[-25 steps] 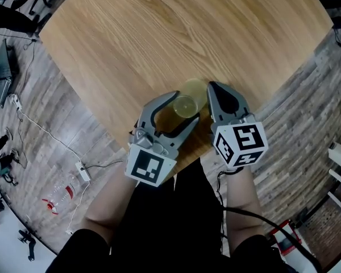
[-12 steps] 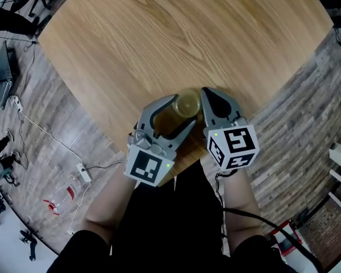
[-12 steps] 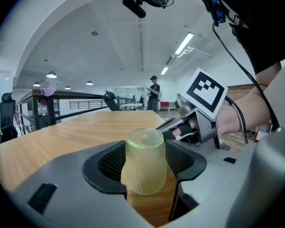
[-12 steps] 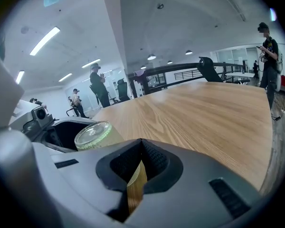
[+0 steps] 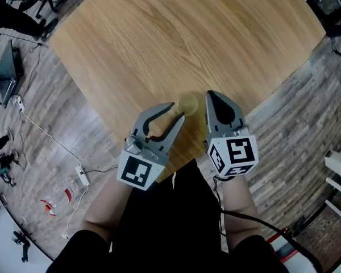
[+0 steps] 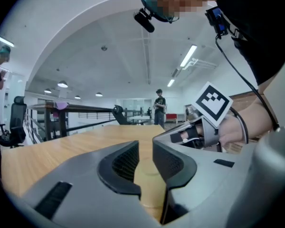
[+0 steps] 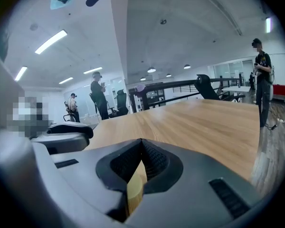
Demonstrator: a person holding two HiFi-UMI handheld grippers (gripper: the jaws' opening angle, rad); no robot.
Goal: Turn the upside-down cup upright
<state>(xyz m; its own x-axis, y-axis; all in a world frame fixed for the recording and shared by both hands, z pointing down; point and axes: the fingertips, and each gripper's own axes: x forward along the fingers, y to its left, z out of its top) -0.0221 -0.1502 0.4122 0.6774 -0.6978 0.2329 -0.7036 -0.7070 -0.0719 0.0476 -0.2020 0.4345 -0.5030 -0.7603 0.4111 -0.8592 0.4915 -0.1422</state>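
A yellowish translucent cup [image 5: 187, 102] stands on the round wooden table [image 5: 176, 33] near its front edge. From above it shows as a pale disc, and I cannot tell which end is up. My left gripper [image 5: 177, 110] hovers just short of the cup on its left. Its jaws are closing with nothing between them; in the left gripper view [image 6: 146, 148] only bare wood shows in the gap. My right gripper [image 5: 211, 98] is shut and empty, its tip beside the cup's right side. In the right gripper view [image 7: 141, 144] the pads meet over the table.
The table's front edge runs just under both grippers. Beyond it is wooden floor with cables and a power strip [image 5: 79, 171] at the left and a white object [image 5: 335, 162] at the right. Several people stand far off, one [image 6: 159, 106] behind the table.
The left jaws, wide around the cup a second ago, have narrowed and drawn back off it. Both grippers have lifted. The cup now stands free between their tips.
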